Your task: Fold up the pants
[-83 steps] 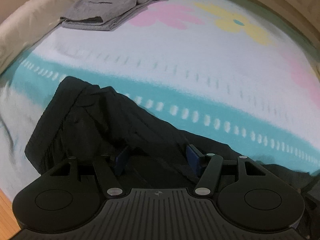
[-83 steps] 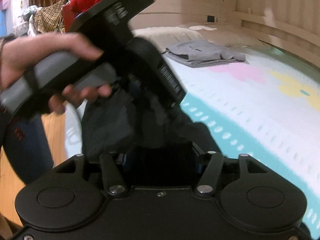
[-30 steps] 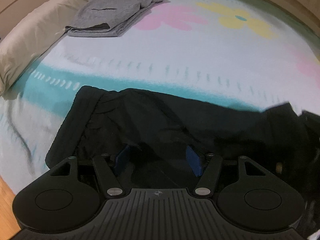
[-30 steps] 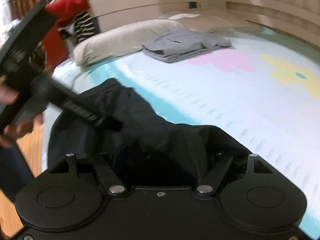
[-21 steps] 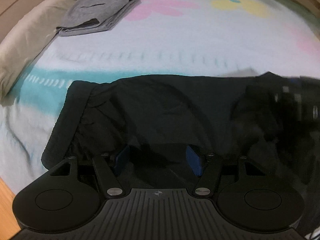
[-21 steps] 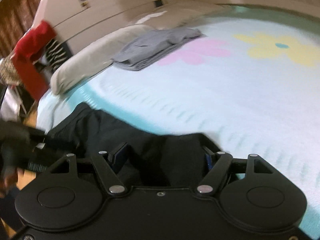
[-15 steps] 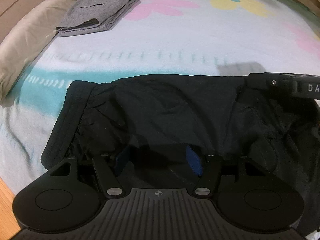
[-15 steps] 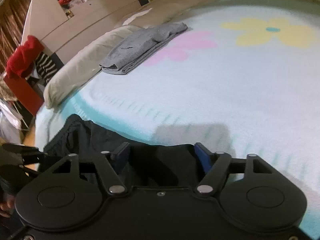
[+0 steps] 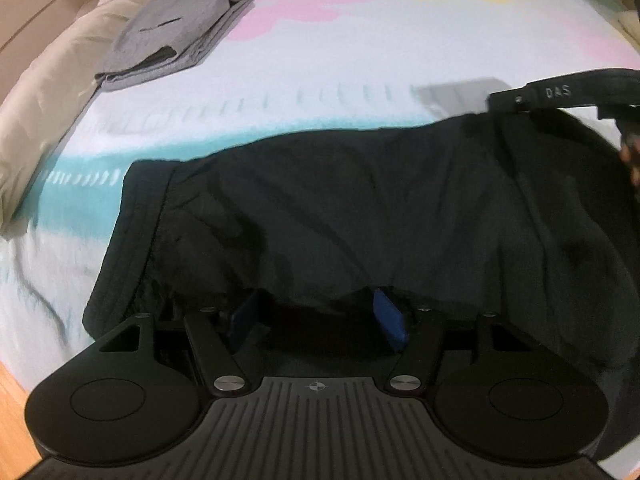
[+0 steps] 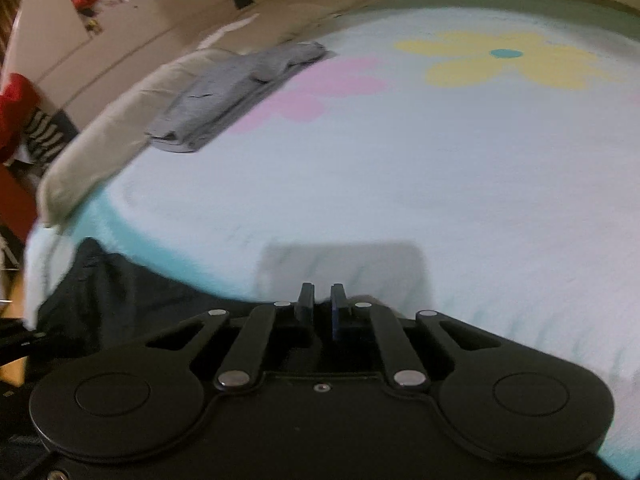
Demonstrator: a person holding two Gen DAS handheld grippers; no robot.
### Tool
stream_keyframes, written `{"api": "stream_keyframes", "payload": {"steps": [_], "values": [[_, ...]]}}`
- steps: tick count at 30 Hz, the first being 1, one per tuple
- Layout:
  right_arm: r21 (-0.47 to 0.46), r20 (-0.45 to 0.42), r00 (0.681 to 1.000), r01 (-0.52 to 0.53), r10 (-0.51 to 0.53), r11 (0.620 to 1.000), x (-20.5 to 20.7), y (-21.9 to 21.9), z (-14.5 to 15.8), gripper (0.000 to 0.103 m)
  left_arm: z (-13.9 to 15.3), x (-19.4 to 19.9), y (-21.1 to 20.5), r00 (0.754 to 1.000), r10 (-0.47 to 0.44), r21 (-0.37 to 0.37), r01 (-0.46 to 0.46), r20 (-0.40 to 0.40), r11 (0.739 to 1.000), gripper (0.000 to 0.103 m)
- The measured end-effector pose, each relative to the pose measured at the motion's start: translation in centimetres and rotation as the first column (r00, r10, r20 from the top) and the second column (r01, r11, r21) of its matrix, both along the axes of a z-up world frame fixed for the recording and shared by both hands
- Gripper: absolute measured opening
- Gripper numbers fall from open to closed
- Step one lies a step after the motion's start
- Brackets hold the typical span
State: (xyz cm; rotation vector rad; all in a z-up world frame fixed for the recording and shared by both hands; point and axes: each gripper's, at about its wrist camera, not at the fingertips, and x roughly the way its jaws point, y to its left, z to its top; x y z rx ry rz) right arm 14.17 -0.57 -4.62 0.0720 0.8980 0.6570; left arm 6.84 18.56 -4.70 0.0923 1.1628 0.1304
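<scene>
Right claw [image 10: 320,300], angled down, clenches the black pants [image 9: 360,208] edge; left claw [image 9: 316,298] gapes steeply downward over them.

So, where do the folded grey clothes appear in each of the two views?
Left wrist view: the folded grey clothes are at the upper left, beside the pillow.
Right wrist view: upper left of centre, again along the pillow.
Shared landmark: the pink flower printed on the blanket, just right of the clothes in both.
</scene>
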Motion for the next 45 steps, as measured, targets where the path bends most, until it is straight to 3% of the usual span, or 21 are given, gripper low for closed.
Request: {"api": "stream_keyframes", "payload": {"steps": [1,4,5,7,11,15,20,23,26,31,34,36,39,42,44,45], "values": [[-0.021,0.005,1.000,0.027,-0.027,0.999,0.2,-0.1,-0.2,0.004,0.1,-0.1,0.1,1.000,0.001,-0.007,-0.001,-0.003,1.000,0.063],[-0.014,-0.012,0.996,0.087,-0.088,0.996,0.7,-0.9,-0.5,0.004,0.3,-0.2,0.5,1.000,0.004,-0.020,-0.005,-0.002,1.000,0.062],[-0.029,0.001,0.995,0.100,-0.100,0.995,0.5,-1.0,-0.2,0.017,0.6,-0.2,0.7,1.000,0.015,-0.019,-0.014,0.003,1.000,0.062],[-0.047,0.041,0.994,0.106,-0.104,0.993,-0.2,-1.4,0.8,0.019,1.5,-0.2,1.1,0.998,0.046,-0.001,-0.046,0.054,0.999,0.061],[-0.097,0.136,0.986,0.110,-0.097,0.989,-2.5,-2.5,3.9,0.082,3.1,-0.5,1.0,0.987,0.051,0.005,-0.052,0.153,0.999,0.061],[-0.144,0.204,0.973,0.141,-0.110,0.980,-5.7,-3.6,6.2,0.101,3.1,-0.5,-0.7,0.989,-0.018,-0.027,0.022,0.145,0.999,0.061],[-0.145,0.079,0.980,0.190,-0.180,0.971,-9.3,-5.5,6.2,0.102,2.7,-0.8,-3.1,0.988,-0.085,-0.042,0.091,0.129,0.995,0.061],[-0.161,-0.028,0.958,0.277,-0.285,0.947,-11.2,-7.3,4.9,0.102,2.5,-1.0,-4.5,0.986,-0.117,-0.074,0.126,0.119,0.989,0.061],[-0.206,-0.071,0.945,0.300,-0.320,0.932,-12.3,-9.1,3.9,0.102,2.1,-0.9,-6.3,0.980,-0.168,-0.073,0.176,0.104,0.982,0.062],[-0.376,-0.046,0.936,0.308,-0.349,0.874,-13.3,-11.8,2.2,0.101,0.0,-0.3,-8.5,0.977,-0.212,-0.025,0.213,0.023,0.977,0.062],[-0.522,-0.063,0.926,0.288,-0.373,0.803,-13.1,-14.0,1.0,0.100,-0.4,-0.3,-8.3,0.985,-0.175,-0.028,0.175,0.008,0.984,0.064],[-0.496,-0.099,0.897,0.331,-0.430,0.803,-13.2,-16.6,1.0,0.100,-0.4,-0.2,-8.0,0.988,-0.154,-0.029,0.154,-0.007,0.988,0.071],[-0.505,-0.177,0.804,0.421,-0.568,0.754,-13.1,-20.9,0.5,0.102,-0.2,0.3,-7.4,0.996,-0.089,-0.053,0.087,-0.030,0.995,0.071],[-0.452,-0.221,0.737,0.502,-0.638,0.737,-13.8,-24.6,0.2,0.102,0.8,0.7,-7.5,0.999,-0.034,-0.083,0.032,-0.023,0.996,0.070],[-0.454,-0.222,0.717,0.524,-0.661,0.720,-14.0,-25.6,0.2,0.102,1.5,0.6,-8.3,0.999,-0.047,-0.112,0.048,0.006,0.993,0.070],[-0.450,-0.221,0.728,0.515,-0.650,0.730,-14.1,-25.7,0.1,0.102,1.8,0.6,-9.0,0.997,-0.068,-0.123,0.070,0.019,0.990,0.070]]}}
